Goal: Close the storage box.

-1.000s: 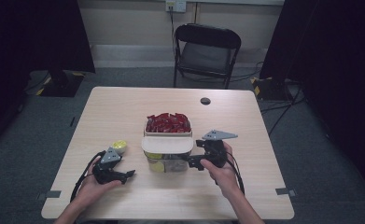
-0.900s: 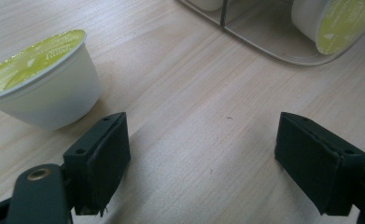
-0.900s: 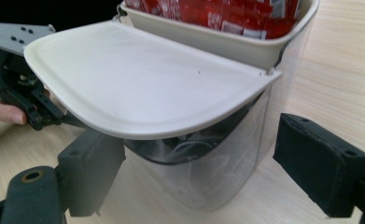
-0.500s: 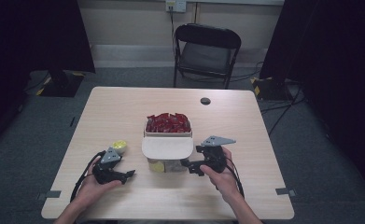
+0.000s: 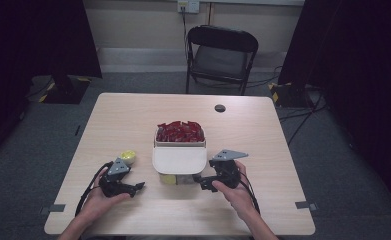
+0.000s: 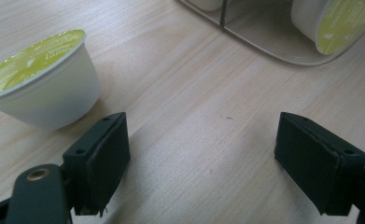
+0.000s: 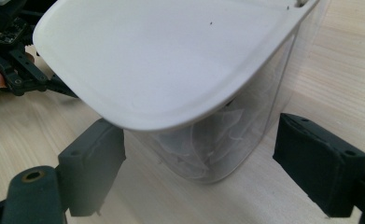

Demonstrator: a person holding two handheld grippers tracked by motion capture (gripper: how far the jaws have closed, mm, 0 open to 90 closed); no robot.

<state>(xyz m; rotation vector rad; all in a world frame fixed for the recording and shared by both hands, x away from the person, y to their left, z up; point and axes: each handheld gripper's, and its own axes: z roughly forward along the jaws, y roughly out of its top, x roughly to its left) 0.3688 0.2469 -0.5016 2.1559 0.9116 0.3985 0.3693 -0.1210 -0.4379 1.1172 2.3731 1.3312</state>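
While both tongs gape empty, I'd keep the right tongs low — under the white lid. Left tongs next take the green-lidded pod squarely.

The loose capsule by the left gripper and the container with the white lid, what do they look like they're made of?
The capsule looks like matte white plastic, smooth-walled, with a shiny yellow-green seal on top, probably foil. The container has see-through walls that show the contents inside, so clear glossy plastic seems likely. Its white lid looks like smooth, satin, opaque plastic with a moulded rim.
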